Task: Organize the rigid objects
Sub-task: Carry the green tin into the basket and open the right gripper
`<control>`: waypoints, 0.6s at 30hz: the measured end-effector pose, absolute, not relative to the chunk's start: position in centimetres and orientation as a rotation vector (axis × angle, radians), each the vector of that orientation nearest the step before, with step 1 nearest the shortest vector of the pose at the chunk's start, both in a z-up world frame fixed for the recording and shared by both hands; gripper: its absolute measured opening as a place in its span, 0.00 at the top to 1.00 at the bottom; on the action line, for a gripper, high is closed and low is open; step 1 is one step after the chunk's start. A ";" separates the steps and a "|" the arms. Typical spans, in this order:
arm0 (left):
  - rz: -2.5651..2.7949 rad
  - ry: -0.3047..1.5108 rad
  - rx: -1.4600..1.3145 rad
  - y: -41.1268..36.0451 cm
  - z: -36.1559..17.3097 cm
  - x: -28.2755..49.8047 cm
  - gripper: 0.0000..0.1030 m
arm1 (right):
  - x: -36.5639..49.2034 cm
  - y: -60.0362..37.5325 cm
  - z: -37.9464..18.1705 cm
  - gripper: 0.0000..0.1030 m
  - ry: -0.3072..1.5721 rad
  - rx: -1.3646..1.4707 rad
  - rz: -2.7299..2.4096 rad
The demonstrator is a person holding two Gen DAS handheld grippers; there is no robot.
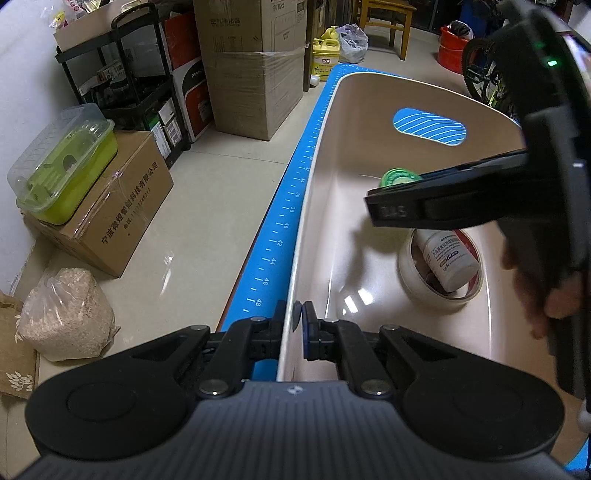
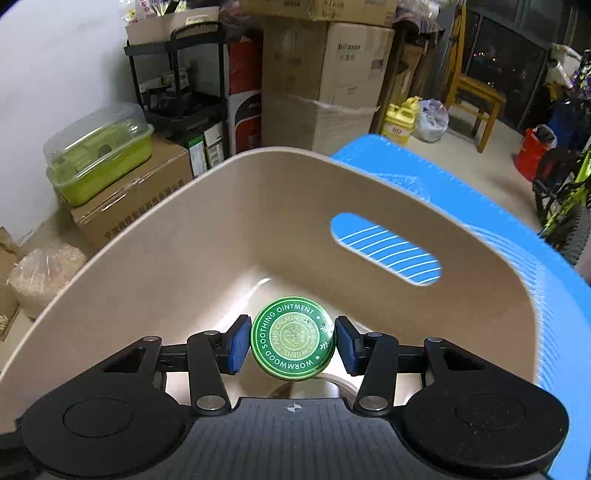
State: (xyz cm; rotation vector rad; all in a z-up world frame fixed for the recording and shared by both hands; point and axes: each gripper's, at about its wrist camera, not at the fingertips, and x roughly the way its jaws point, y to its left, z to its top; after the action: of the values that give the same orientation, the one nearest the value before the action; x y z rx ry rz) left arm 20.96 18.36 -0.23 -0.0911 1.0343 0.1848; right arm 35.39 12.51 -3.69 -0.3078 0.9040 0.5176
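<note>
A beige plastic bin (image 1: 321, 184) stands on a blue mat (image 1: 280, 229). My left gripper (image 1: 293, 317) is shut on the bin's near rim. Inside the bin lie a roll of white tape (image 1: 417, 284) and a white pill bottle (image 1: 448, 262) resting in the roll. My right gripper (image 2: 293, 341) is over the bin (image 2: 207, 221) and holds a round green ointment tin (image 2: 293, 341) between its blue pads (image 2: 235, 343). In the left wrist view the right gripper's fingers (image 1: 424, 206) reach in from the right with the green tin (image 1: 397, 178) partly hidden behind them.
Cardboard boxes (image 1: 255, 74), a black shelf cart (image 1: 122, 77) and a green lidded container (image 1: 66, 166) on a box stand to the left on the floor. A sack of grain (image 1: 66, 314) lies near left. A yellow jug (image 1: 325, 55), wooden chair (image 1: 384, 18) and bicycle (image 1: 484, 74) stand beyond.
</note>
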 end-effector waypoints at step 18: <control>0.185 1.034 -0.089 18.4 -0.2 21.0 0.91 | 36.6 12.9 -6.5 0.41 1.005 -0.293 0.475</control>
State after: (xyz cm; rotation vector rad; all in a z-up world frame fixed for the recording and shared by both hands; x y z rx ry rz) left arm 21.00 18.37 -0.24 -0.0889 1.0345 0.1853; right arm 36.62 12.86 -6.48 -0.2929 1.0054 0.4753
